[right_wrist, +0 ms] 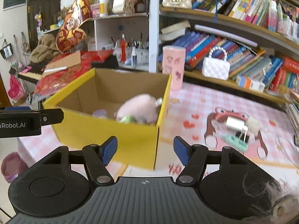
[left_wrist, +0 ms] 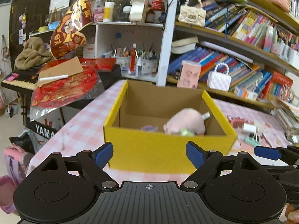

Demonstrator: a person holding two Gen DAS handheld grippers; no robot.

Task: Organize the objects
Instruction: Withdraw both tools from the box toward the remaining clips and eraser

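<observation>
A yellow cardboard box [left_wrist: 164,149] stands open on the pink checked table; it also shows in the right wrist view [right_wrist: 104,134]. Inside lie a pink plush toy [left_wrist: 186,121], also seen in the right wrist view [right_wrist: 140,108], a small purple item [left_wrist: 149,128] and a green item [right_wrist: 127,119]. My left gripper [left_wrist: 149,155] is open and empty just before the box's front wall. My right gripper [right_wrist: 145,149] is open and empty near the box's right front corner. A white charger [right_wrist: 235,123] and a mint clip [right_wrist: 235,140] lie on the table right of the box.
A pink cylinder [right_wrist: 173,65] stands behind the box. Bookshelves [right_wrist: 243,37] with white handbags [right_wrist: 215,68] run along the back right. A keyboard piled with red decorations [left_wrist: 65,87] sits left of the table. The left gripper's finger [right_wrist: 28,119] shows at the right view's left edge.
</observation>
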